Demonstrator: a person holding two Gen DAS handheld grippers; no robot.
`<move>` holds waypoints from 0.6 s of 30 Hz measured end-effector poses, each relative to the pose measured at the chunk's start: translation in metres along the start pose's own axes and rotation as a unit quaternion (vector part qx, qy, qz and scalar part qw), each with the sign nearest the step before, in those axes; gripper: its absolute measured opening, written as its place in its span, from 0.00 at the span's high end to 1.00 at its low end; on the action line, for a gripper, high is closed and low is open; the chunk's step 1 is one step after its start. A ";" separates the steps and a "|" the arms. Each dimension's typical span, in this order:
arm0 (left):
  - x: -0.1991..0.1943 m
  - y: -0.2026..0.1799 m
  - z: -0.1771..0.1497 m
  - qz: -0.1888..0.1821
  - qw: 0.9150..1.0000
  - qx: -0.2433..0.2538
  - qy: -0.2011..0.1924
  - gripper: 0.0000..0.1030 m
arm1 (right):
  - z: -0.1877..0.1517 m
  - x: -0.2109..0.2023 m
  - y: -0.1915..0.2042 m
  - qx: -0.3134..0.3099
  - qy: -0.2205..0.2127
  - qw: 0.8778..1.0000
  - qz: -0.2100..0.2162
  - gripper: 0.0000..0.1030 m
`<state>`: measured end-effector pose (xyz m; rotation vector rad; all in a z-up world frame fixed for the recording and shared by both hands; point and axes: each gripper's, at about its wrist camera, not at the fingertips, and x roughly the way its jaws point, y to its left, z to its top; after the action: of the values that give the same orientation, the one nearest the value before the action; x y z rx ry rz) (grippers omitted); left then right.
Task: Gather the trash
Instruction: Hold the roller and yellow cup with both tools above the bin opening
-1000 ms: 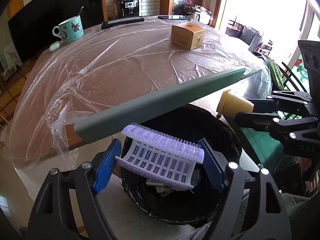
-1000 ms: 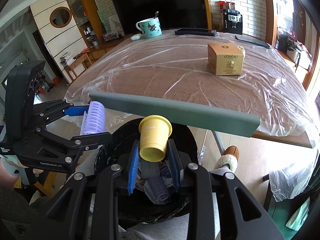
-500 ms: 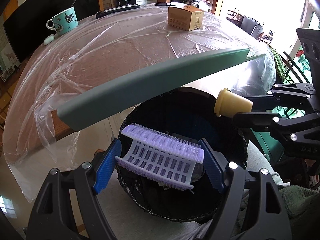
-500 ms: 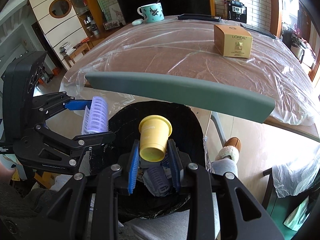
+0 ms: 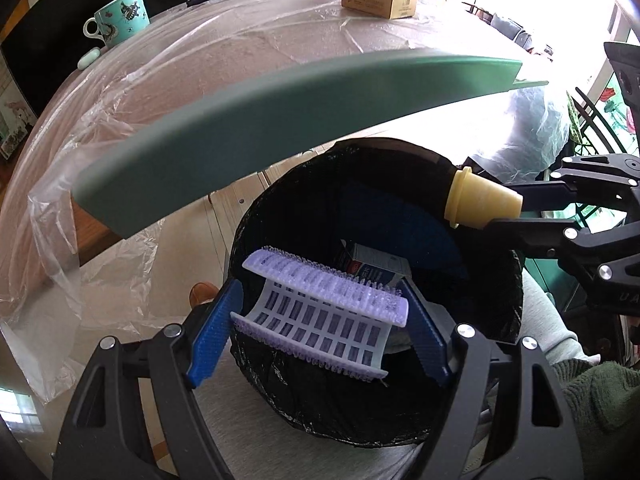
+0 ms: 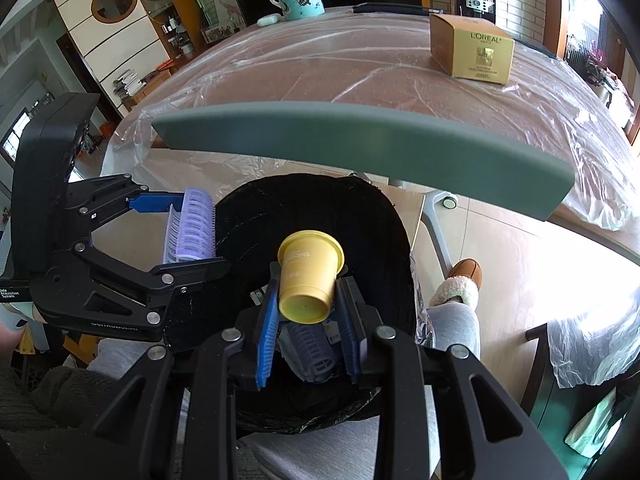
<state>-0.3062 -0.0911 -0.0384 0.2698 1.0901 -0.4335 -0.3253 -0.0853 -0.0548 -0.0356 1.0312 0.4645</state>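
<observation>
My left gripper point(image 5: 320, 320) is shut on a purple hair roller point(image 5: 320, 312), held over the near rim of a black-lined trash bin point(image 5: 288, 216). The roller also shows in the right wrist view point(image 6: 192, 224). My right gripper point(image 6: 306, 312) is shut on a small yellow cup point(image 6: 308, 280), held over the bin's opening point(image 6: 320, 208); the cup shows at the right in the left wrist view point(image 5: 480, 204). Inside the bin lie a dark hair roller point(image 6: 312, 352) and a small carton point(image 5: 372, 264).
A grey-green chair backrest point(image 5: 280, 120) crosses just beyond the bin. Behind it a table under clear plastic sheet point(image 6: 360, 64) carries a gold L'Oreal box point(image 6: 472, 48), a teal mug point(image 6: 300, 0) and a white earbud case point(image 6: 268, 20). A slippered foot point(image 6: 460, 284) is right of the bin.
Both grippers, still holding the roller and the cup, have moved closer over the bin; its opening now fills more of each view.
</observation>
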 end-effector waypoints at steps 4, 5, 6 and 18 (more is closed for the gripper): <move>0.008 0.002 -0.001 0.002 1.000 0.001 0.008 0.23 | -0.001 0.007 -0.002 0.003 0.008 1.000 -0.002 0.72; 0.009 0.002 0.000 0.002 1.000 0.001 0.009 0.23 | -0.001 0.008 -0.002 0.003 0.010 1.000 -0.002 0.72; 0.011 0.002 0.000 0.003 1.000 0.001 0.011 0.23 | 0.000 0.010 -0.003 0.004 0.011 1.000 -0.003 0.72; 0.024 -0.003 -0.001 0.007 1.000 0.007 0.023 0.23 | -0.004 0.022 -0.009 0.009 0.024 1.000 -0.009 0.72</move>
<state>-0.2990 -0.0983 -0.0605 0.3007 1.1300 -0.4253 -0.3160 -0.0864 -0.0767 -0.0405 1.0805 0.4392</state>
